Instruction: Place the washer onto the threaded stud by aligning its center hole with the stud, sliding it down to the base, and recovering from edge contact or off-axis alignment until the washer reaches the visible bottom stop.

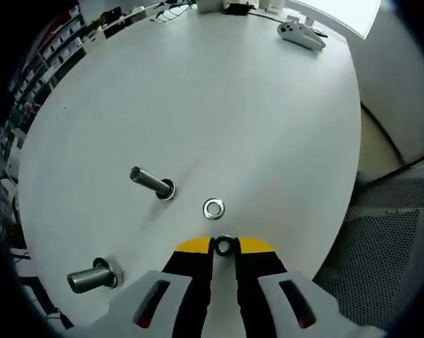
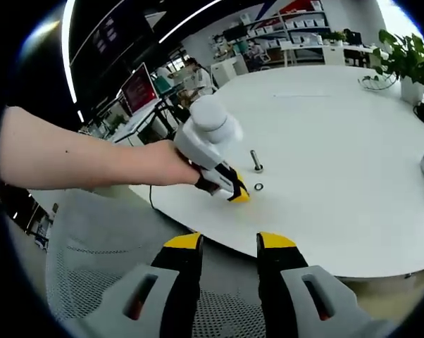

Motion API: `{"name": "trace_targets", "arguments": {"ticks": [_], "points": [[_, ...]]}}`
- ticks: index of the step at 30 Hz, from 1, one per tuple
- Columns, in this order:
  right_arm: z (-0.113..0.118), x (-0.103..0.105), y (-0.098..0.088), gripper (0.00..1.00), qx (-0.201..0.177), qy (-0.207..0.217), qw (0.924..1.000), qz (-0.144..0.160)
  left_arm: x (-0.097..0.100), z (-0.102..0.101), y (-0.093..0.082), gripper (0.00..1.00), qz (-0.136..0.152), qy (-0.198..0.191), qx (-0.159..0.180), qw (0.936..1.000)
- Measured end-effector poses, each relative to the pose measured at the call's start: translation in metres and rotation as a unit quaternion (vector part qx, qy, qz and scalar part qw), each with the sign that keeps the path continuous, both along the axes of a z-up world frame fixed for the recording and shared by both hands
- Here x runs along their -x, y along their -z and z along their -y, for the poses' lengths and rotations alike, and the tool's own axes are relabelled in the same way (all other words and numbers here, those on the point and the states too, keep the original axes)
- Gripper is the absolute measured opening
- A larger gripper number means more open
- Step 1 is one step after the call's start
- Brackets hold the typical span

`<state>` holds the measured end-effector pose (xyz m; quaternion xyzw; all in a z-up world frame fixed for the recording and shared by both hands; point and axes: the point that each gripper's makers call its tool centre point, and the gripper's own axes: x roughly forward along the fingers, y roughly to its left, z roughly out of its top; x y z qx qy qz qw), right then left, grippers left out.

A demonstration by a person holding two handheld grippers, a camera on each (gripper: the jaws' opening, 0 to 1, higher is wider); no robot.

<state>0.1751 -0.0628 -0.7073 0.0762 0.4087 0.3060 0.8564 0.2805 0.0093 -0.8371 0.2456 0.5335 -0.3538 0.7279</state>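
Left gripper view, left to right: two threaded studs (image 1: 152, 182) stand bare on the table (image 1: 219, 98); a spare washer (image 1: 213, 208) lies flat; the left hand-held gripper (image 1: 224, 246) pinches another washer (image 1: 224, 245), not yet placed. Right hand-held gripper (image 2: 229, 244): jaws apart.

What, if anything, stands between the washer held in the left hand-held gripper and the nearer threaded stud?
Nothing visible does. The left hand-held gripper holds a washer; bare table lies between it and the stud. A loose second washer lies beside that path.

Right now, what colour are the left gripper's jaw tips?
Yellow, on black jaws, closed on a washer; the left gripper shows best in the left gripper view.
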Motion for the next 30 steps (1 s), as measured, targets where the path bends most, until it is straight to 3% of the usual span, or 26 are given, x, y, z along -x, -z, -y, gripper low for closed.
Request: {"name": "trace_targets", "arguments": {"ticks": [6, 9, 13, 17, 25, 30], "points": [[-0.0004, -0.001, -0.0006, 0.32, -0.002, 0.001, 1.0, 0.0, 0.0018, 0.0012, -0.0005, 0.12, -0.011, 0.007, 0.008, 0.9999], [-0.0007, -0.0006, -0.0011, 0.31, -0.003, 0.001, 1.0, 0.0, 0.0027, -0.0011, -0.0005, 0.12, -0.01, 0.036, -0.002, 0.9993], [-0.0008, -0.0013, -0.0009, 0.31, -0.005, 0.002, 1.0, 0.0, 0.0035, -0.0009, 0.0, 0.12, -0.008, 0.047, -0.004, 0.9989], [-0.0012, 0.0001, 0.0, 0.31, -0.002, -0.003, 1.0, -0.002, 0.0071, -0.0005, -0.0003, 0.18, -0.022, 0.049, -0.009, 0.9985], [-0.0022, -0.0005, -0.0013, 0.31, -0.005, -0.002, 1.0, -0.001, 0.007, -0.0007, 0.0, 0.15, 0.009, 0.071, -0.024, 0.9972], [-0.0021, -0.0008, -0.0015, 0.31, -0.006, -0.001, 1.0, 0.0, 0.0068, 0.0025, 0.0004, 0.04, 0.01, 0.085, -0.031, 0.9958]]}}
